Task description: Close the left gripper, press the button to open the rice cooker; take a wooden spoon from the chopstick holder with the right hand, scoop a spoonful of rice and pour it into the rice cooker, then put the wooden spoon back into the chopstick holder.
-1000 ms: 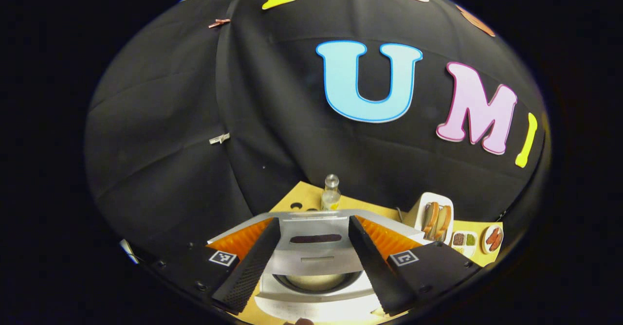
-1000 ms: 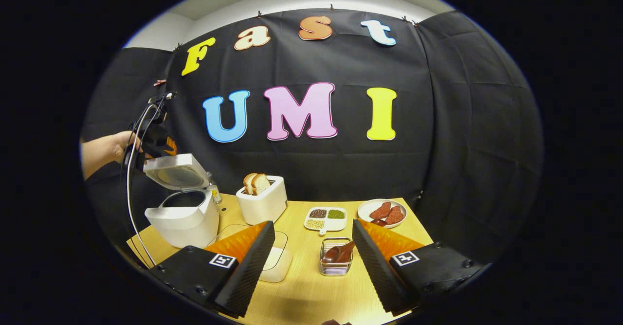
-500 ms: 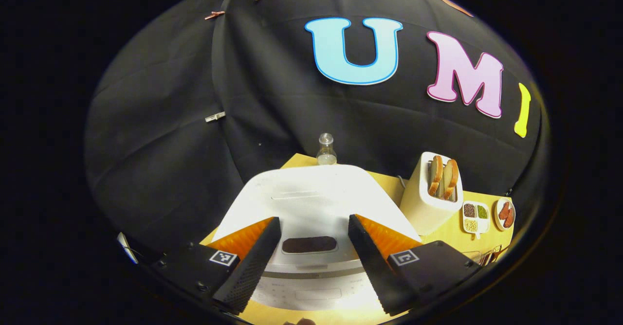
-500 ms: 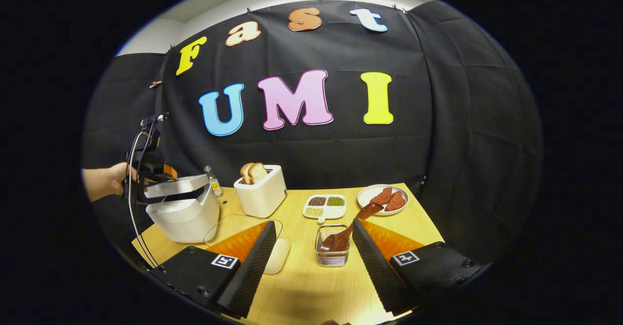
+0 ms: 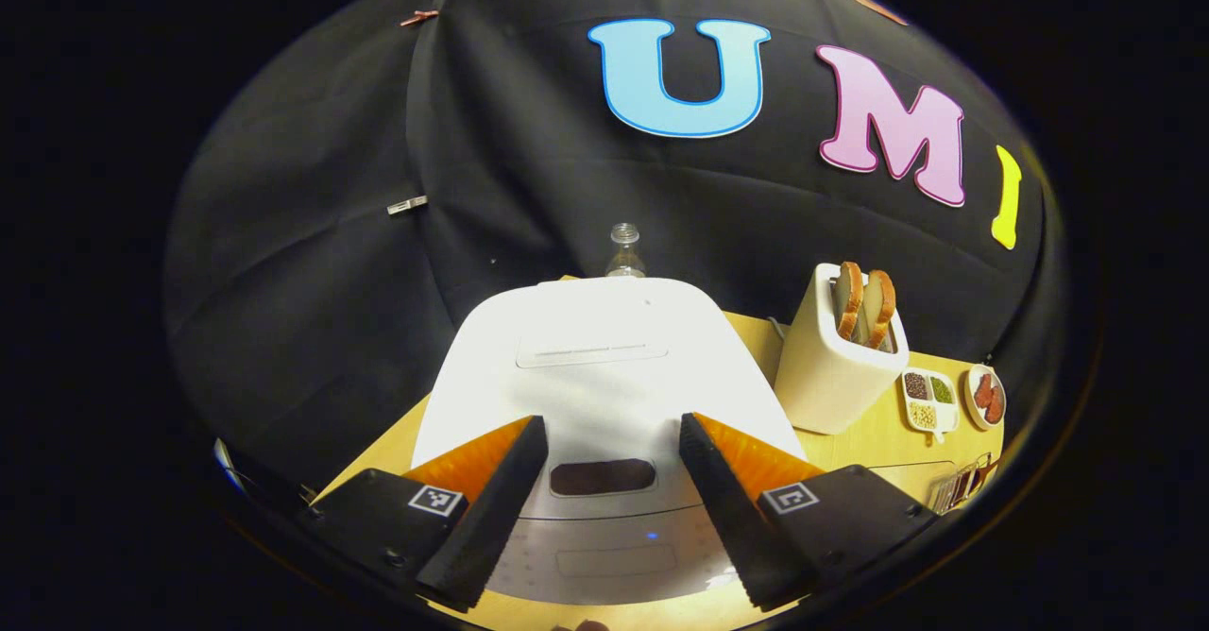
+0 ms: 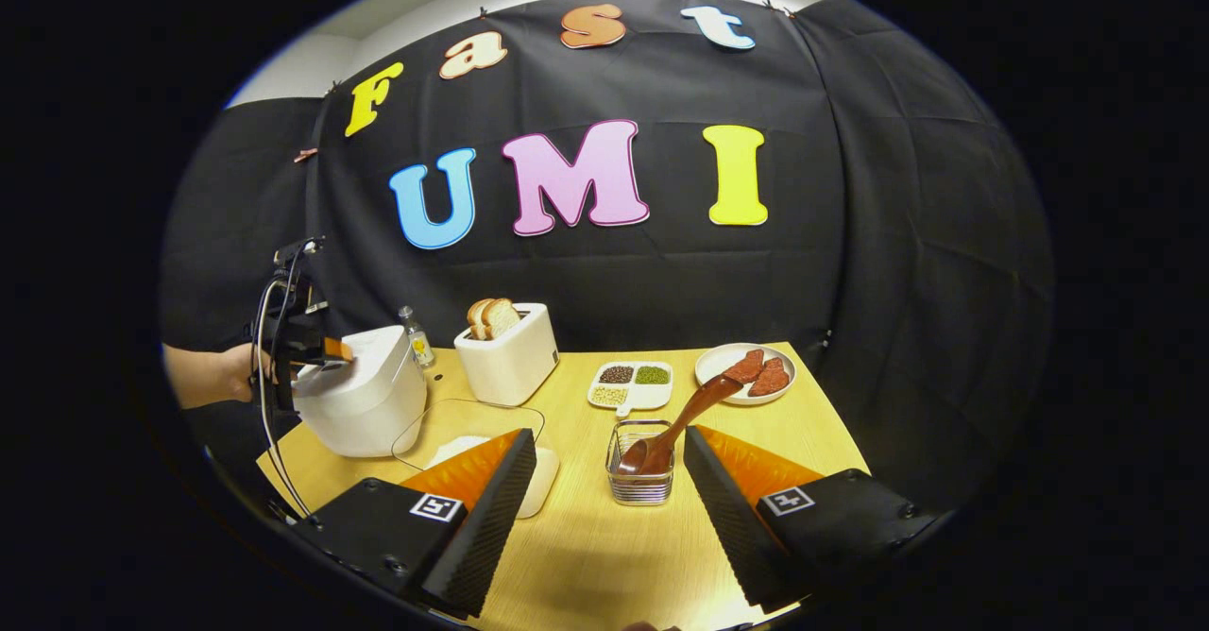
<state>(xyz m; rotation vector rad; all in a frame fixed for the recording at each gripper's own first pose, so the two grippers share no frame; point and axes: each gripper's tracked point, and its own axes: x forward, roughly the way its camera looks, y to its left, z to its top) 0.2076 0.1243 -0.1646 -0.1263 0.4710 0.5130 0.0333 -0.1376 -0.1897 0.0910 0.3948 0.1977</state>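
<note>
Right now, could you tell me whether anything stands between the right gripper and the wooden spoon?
Nothing visible does. The right gripper is open, and the spoon leans in the holder just ahead, with only bare table between.

White rice cooker (image 6: 364, 402) lid shut; wooden spoon (image 6: 682, 420) leans in chopstick holder (image 6: 641, 478).

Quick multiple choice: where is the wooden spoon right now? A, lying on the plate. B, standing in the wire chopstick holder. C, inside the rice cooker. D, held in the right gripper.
B: the wooden spoon stands bowl-down in the wire chopstick holder, its handle leaning toward the plate, while the right gripper is open and apart from it.
</note>
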